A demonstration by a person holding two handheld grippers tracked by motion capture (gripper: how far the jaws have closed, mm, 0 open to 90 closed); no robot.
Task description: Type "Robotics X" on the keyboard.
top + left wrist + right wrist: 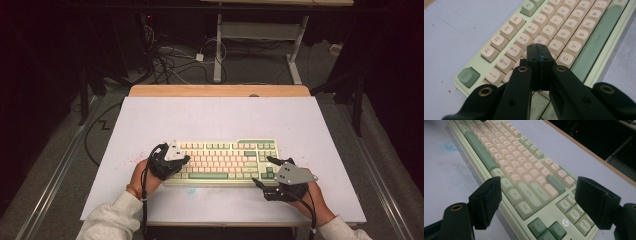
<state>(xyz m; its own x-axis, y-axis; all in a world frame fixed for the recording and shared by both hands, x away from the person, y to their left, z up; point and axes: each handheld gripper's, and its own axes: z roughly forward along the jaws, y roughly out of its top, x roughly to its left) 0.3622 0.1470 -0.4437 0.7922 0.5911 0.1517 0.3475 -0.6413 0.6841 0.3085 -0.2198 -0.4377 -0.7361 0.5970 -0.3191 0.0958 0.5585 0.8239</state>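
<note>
A pale green keyboard (225, 161) with cream keys lies on the white table top (220, 117), near the front edge. My left gripper (185, 160) rests over the keyboard's left end, its tips pointing right. In the left gripper view its jaws (539, 52) are pressed together with nothing between them, hovering just over the letter keys of the keyboard (574, 27). My right gripper (265, 171) stands at the keyboard's right end. In the right gripper view it (541, 200) is open wide, and its jaws straddle the right end of the keyboard (506, 152) without touching it.
The white top sits on a wooden table whose bare edge (220, 90) shows at the back. A faint blue smudge (450, 146) marks the top in front of the keyboard. Behind the table are cables (170, 60) on the floor and a white desk frame (218, 47).
</note>
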